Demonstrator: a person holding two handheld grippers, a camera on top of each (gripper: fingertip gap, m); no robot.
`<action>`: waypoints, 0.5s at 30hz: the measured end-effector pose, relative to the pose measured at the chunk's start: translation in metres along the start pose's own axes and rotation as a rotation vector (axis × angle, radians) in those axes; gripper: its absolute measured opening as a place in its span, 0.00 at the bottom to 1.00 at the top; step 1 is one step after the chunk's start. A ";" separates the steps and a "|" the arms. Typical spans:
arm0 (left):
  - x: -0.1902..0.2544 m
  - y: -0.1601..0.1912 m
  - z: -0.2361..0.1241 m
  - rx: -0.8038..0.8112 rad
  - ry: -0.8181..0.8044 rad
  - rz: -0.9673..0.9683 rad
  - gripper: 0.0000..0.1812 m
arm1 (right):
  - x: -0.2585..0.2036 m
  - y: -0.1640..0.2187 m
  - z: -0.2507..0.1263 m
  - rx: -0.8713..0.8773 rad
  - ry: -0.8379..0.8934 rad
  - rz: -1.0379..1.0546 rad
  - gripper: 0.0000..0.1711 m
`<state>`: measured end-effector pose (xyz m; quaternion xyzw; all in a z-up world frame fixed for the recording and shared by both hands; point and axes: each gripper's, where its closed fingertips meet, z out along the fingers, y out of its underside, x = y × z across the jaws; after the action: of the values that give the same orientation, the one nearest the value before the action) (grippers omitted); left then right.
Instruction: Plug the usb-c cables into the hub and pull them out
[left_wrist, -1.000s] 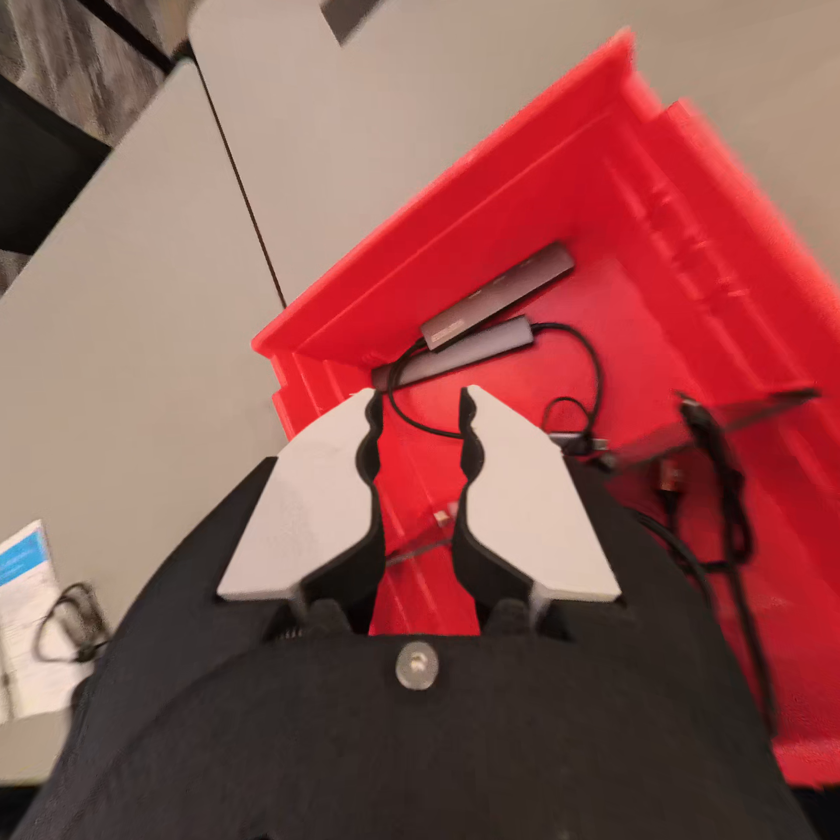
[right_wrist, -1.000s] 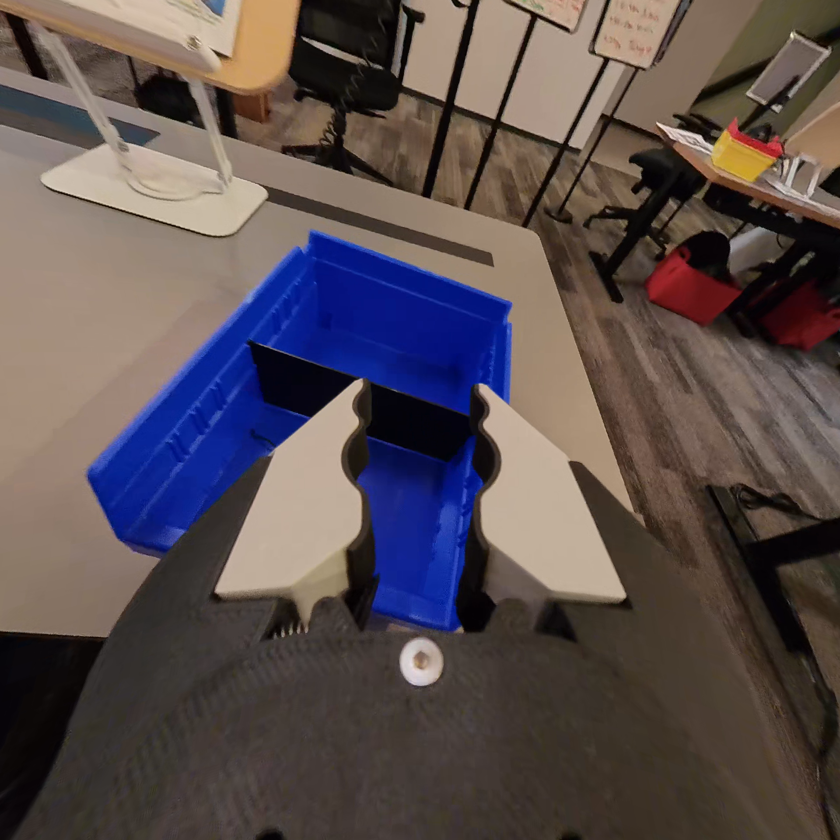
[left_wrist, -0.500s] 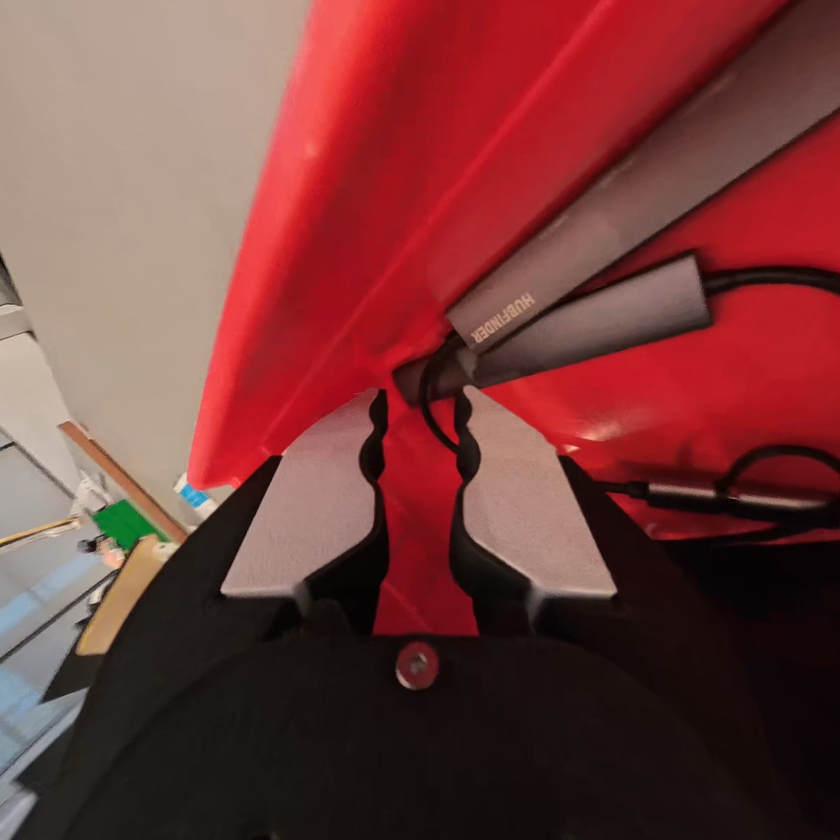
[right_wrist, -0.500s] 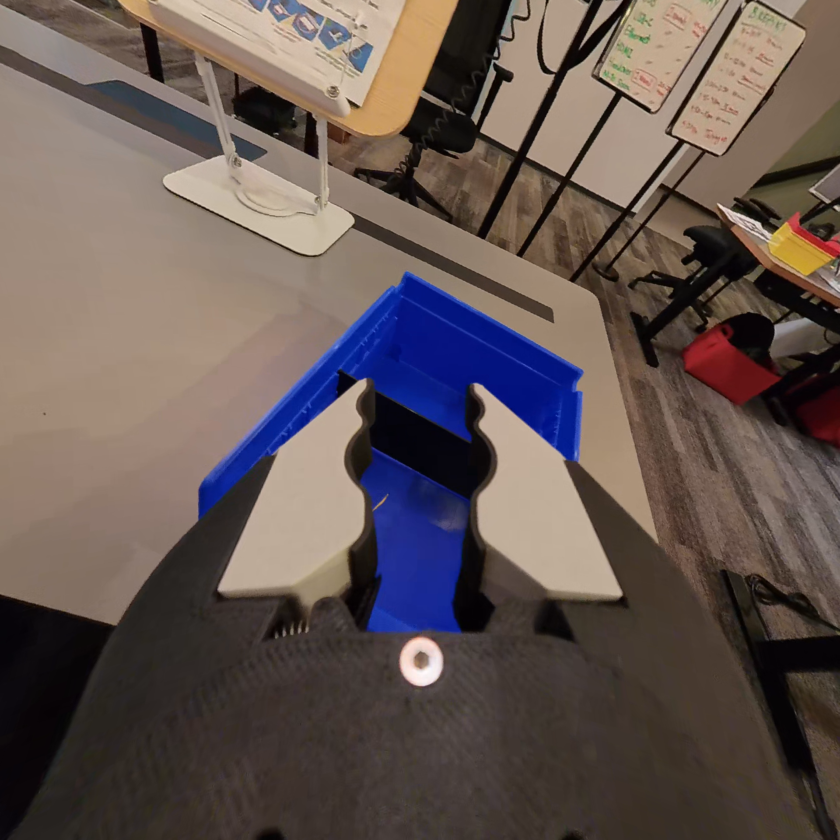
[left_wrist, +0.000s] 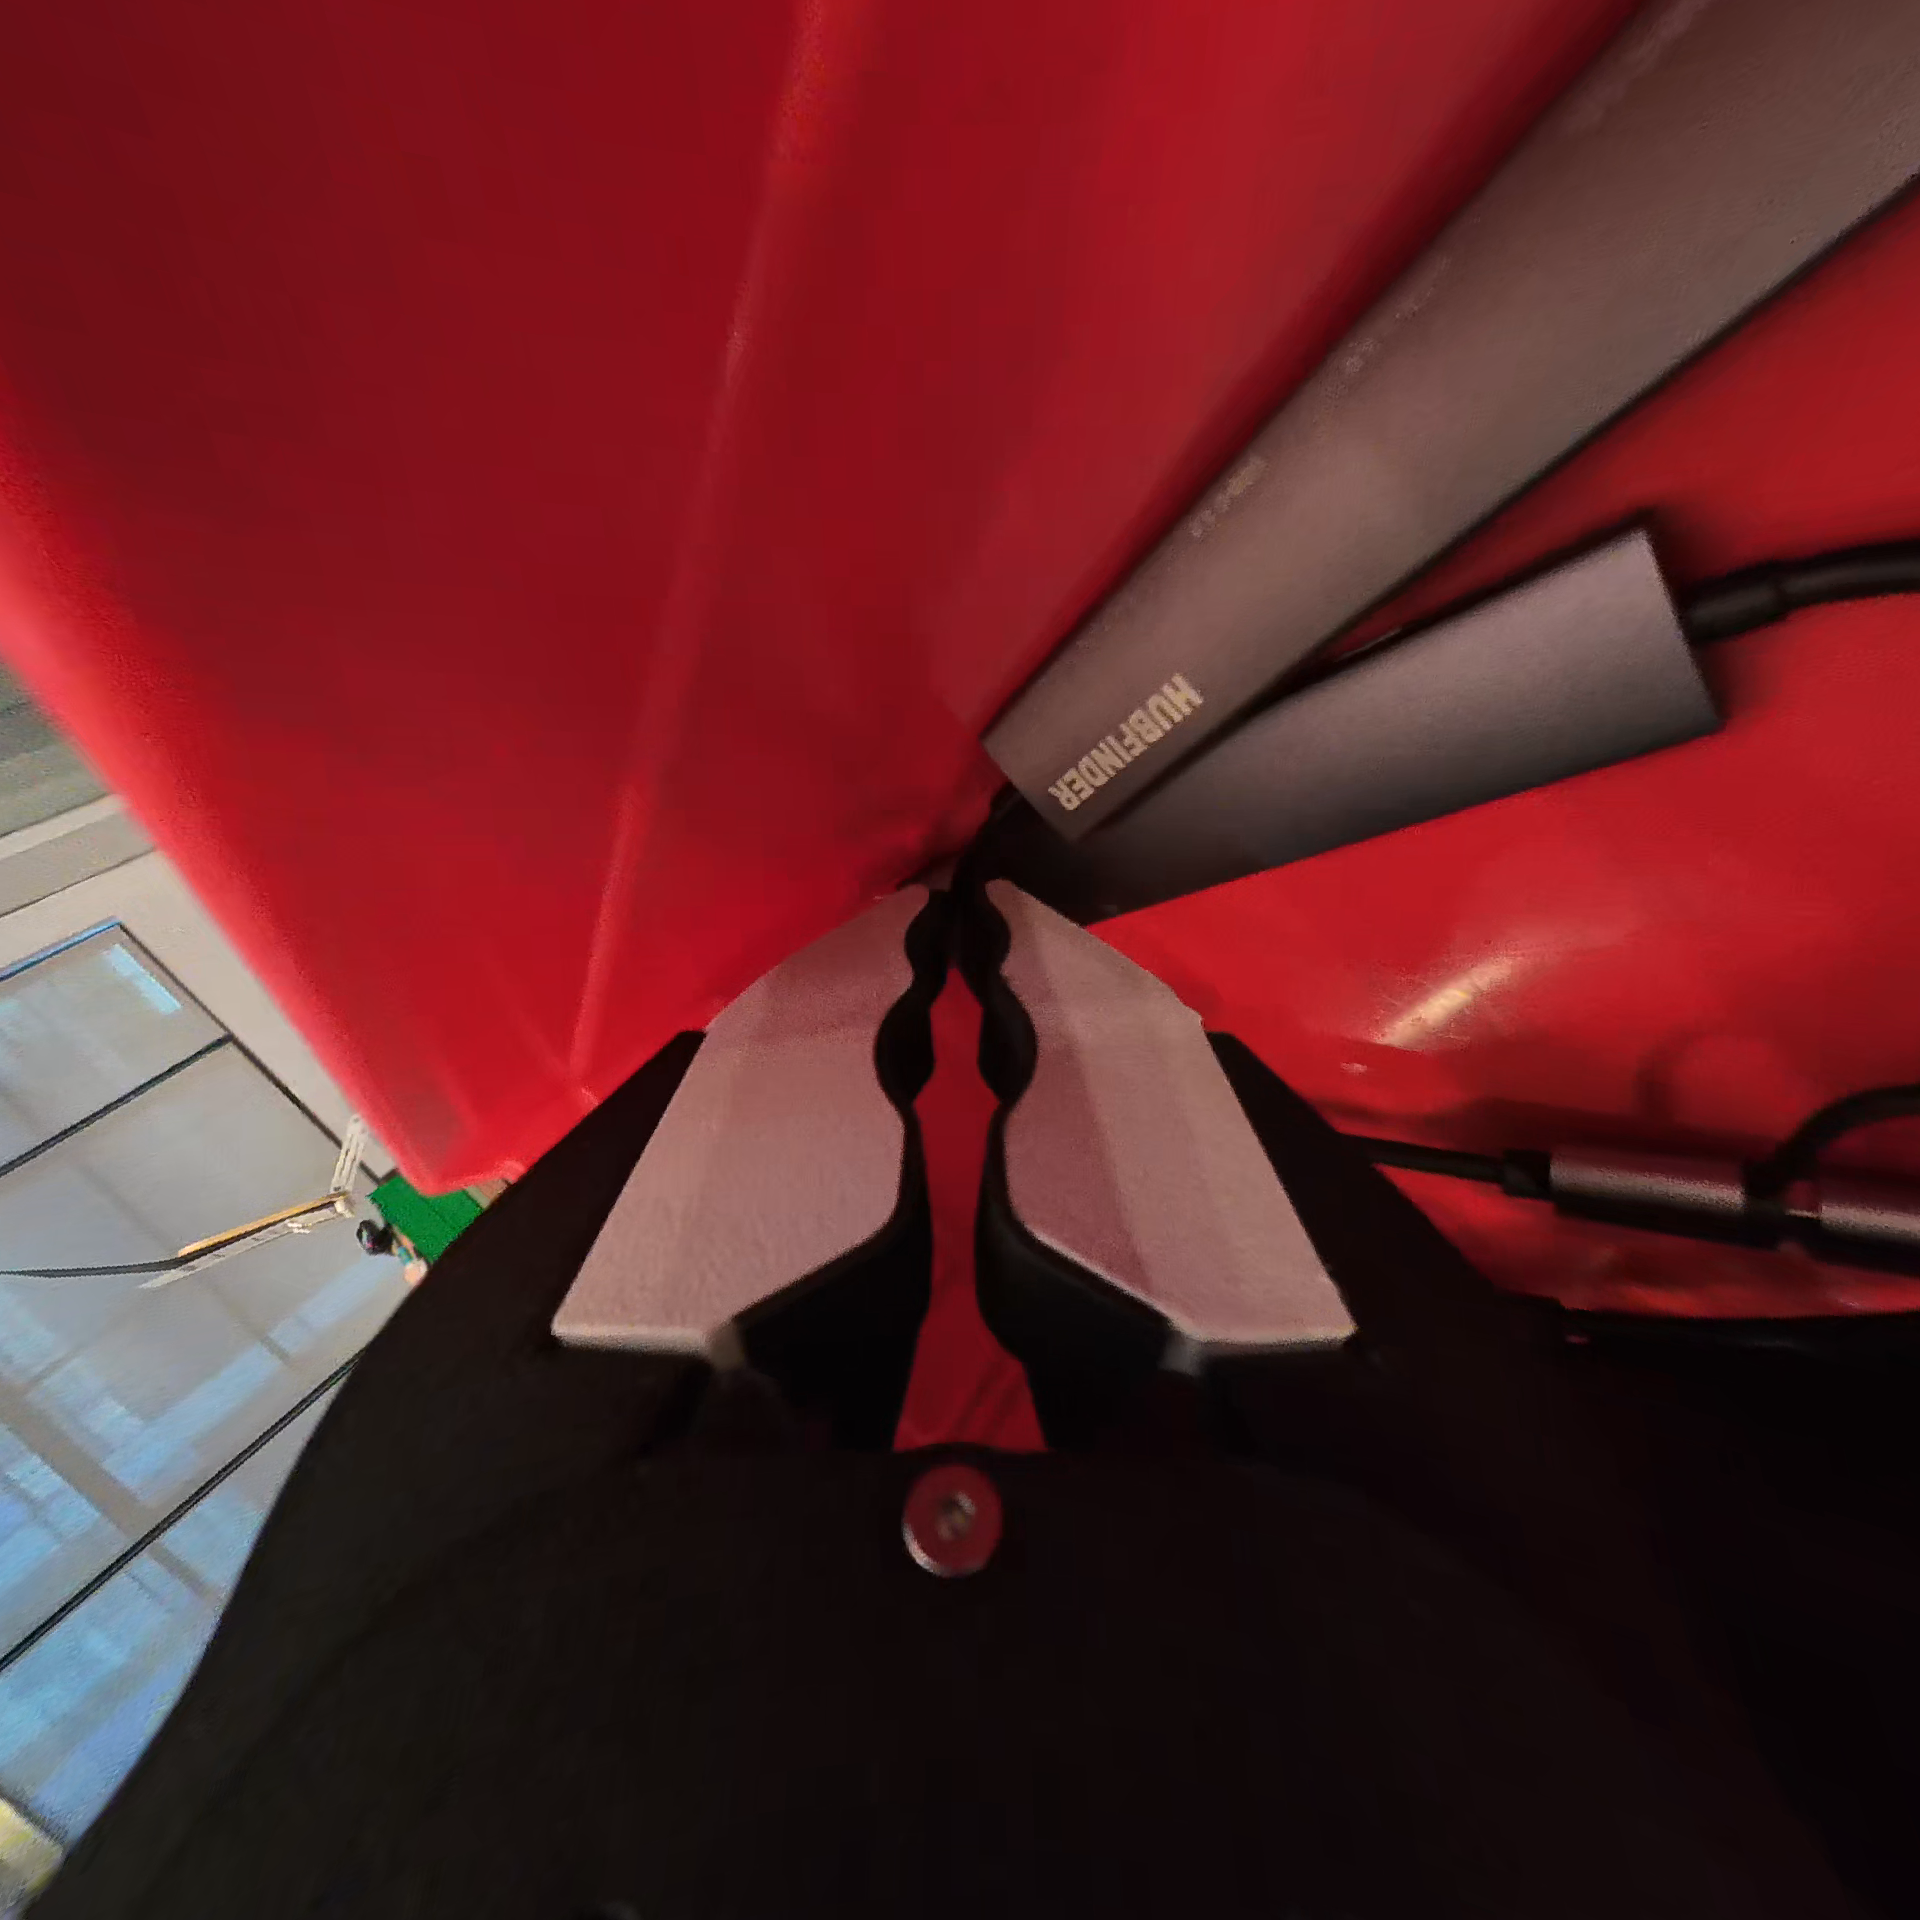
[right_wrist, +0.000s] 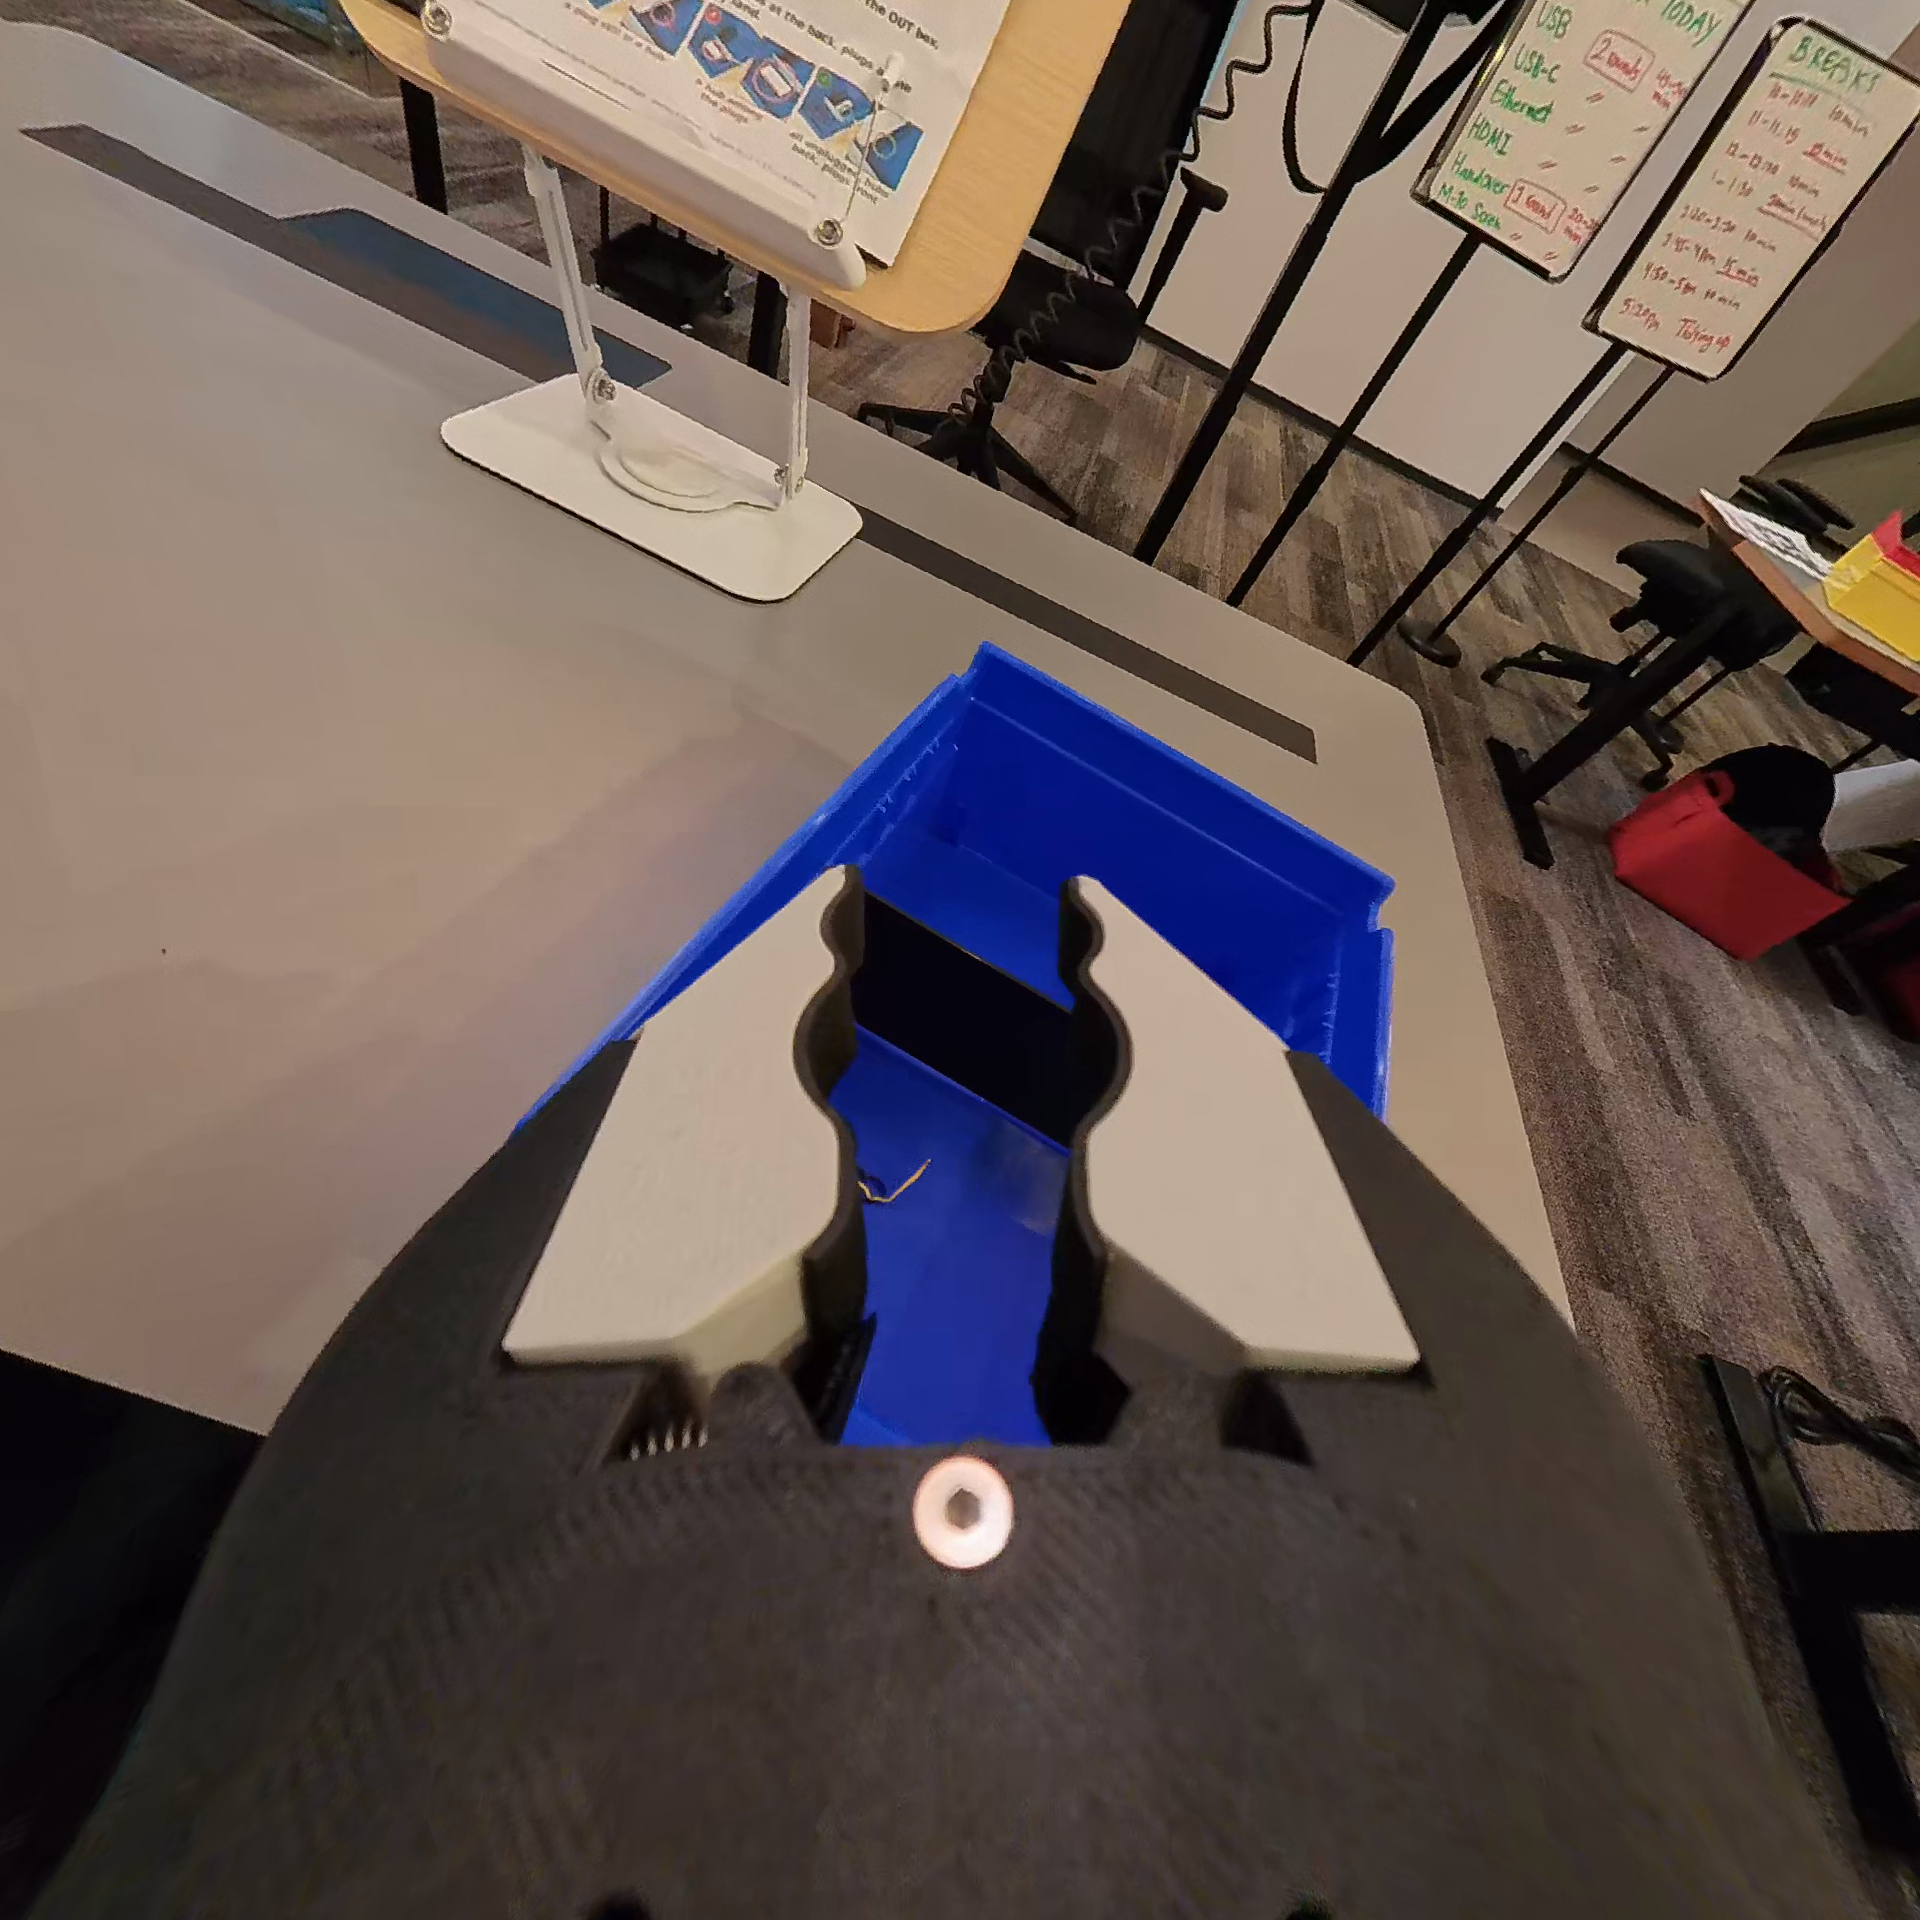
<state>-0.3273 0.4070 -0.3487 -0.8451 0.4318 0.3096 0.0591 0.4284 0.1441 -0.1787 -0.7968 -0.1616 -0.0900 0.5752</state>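
Observation:
In the left wrist view, two grey USB hubs lie against the wall of a red bin (left_wrist: 520, 520): a long hub (left_wrist: 1403, 468) on top of a shorter hub (left_wrist: 1403, 748). A black cable (left_wrist: 1818, 592) leaves the shorter hub's right end. My left gripper (left_wrist: 958, 902) is down in the bin corner, its fingers nearly together on a black cable (left_wrist: 971, 862) at the hubs' near end. Grey cable plugs (left_wrist: 1662, 1195) lie on the bin floor at the right. My right gripper (right_wrist: 961, 894) is open and empty above a blue bin (right_wrist: 1143, 790).
The blue bin has a black divider (right_wrist: 956, 997) and sits near the right edge of the grey table (right_wrist: 312, 831). A white document stand (right_wrist: 644, 468) is behind it. Whiteboards on poles (right_wrist: 1558, 135), chairs and a red bag (right_wrist: 1714, 862) stand on the floor beyond. Some 80 centimetres of space lies between my two pairs of fingers.
My left gripper has pushed deeper into the red bin's corner, and its fingers have closed from open onto the black cable. The right gripper stayed open and drifted slightly over the blue bin.

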 end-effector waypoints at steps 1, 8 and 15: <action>-0.001 0.000 -0.002 0.014 -0.006 -0.011 0.02 | -0.001 -0.001 0.000 0.000 -0.003 -0.003 0.20; -0.017 0.001 -0.030 0.148 -0.078 -0.074 0.02 | -0.004 -0.007 0.000 0.005 -0.012 -0.022 0.20; -0.044 0.004 -0.089 0.301 -0.234 -0.129 0.02 | -0.023 -0.023 0.002 0.038 -0.053 -0.050 0.22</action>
<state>-0.3078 0.4023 -0.2514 -0.8108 0.4083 0.3334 0.2542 0.3982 0.1485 -0.1663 -0.7836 -0.1983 -0.0798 0.5833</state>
